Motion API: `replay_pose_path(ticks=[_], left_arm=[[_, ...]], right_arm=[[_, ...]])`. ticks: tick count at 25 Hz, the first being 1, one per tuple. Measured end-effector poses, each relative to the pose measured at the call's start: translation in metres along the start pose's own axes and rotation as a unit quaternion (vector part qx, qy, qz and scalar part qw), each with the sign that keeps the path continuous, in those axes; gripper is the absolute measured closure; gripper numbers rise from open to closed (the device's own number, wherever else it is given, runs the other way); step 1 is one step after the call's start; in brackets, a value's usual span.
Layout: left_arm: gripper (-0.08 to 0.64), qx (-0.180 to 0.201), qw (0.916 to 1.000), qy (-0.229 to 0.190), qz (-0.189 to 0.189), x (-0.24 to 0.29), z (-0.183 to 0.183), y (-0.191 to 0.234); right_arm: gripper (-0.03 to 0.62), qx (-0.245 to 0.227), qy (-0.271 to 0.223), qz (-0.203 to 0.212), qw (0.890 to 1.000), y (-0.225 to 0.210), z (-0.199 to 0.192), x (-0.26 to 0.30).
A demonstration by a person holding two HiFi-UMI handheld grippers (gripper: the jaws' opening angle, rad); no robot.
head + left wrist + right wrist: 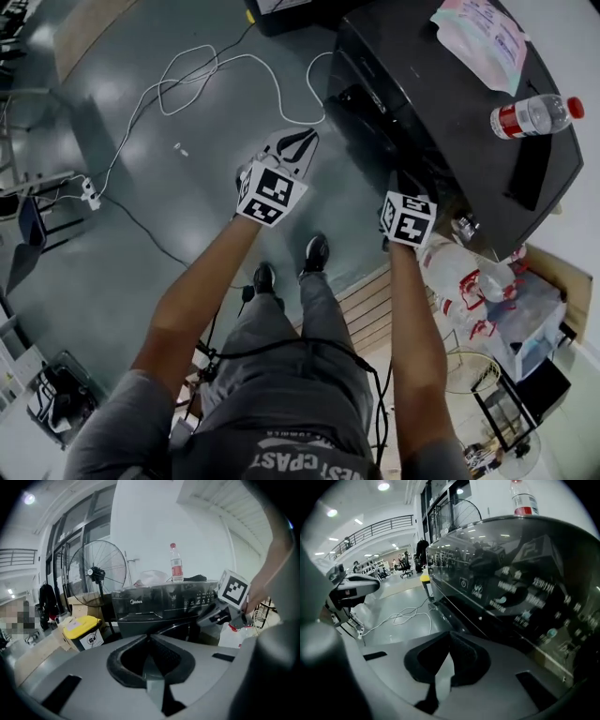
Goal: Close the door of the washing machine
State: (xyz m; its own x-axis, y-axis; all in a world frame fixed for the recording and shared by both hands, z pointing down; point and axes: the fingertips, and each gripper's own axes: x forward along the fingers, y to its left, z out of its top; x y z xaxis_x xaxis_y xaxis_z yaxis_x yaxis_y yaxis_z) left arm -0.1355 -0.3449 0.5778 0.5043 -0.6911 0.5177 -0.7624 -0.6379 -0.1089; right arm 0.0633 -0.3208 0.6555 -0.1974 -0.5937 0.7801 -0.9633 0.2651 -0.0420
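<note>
The black washing machine (441, 103) stands at the upper right of the head view. Its front panel (164, 603) faces the left gripper view, with the door's curved rim (180, 627) just below; I cannot tell whether the door is latched. My left gripper (150, 639) is shut and empty, held over the floor left of the machine (305, 136). My right gripper (449, 637) is shut and empty too, close against the glossy control panel (520, 597). Its marker cube (408, 217) sits at the machine's front corner.
A water bottle (534, 115) and a plastic bag (483, 37) lie on the machine's top. White cables (187, 80) trail over the floor. A standing fan (97, 573) and a yellow bin (82, 631) are left of the machine. Bottles and boxes (478, 291) crowd its right side.
</note>
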Motion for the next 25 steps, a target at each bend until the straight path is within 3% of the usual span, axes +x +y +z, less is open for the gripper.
replay_pose_path(ticks=[4,13,25], left_arm=[[0.529,0.029,0.9995,-0.005,0.006,-0.038,0.018,0.025],[0.529,0.033,0.9987,-0.019,0.033,-0.135,0.038,0.056],[0.529,0.041,0.9950,-0.048,0.077,-0.298,0.049,0.073]], right_arm=[[0.563,-0.015,-0.021,0.010,1.000,0.000,0.035,-0.031],[0.563,-0.052,-0.110,0.032,0.992,0.036,0.114,-0.141],[0.563,-0.114,-0.230,0.066,0.964,0.108,0.172,-0.315]])
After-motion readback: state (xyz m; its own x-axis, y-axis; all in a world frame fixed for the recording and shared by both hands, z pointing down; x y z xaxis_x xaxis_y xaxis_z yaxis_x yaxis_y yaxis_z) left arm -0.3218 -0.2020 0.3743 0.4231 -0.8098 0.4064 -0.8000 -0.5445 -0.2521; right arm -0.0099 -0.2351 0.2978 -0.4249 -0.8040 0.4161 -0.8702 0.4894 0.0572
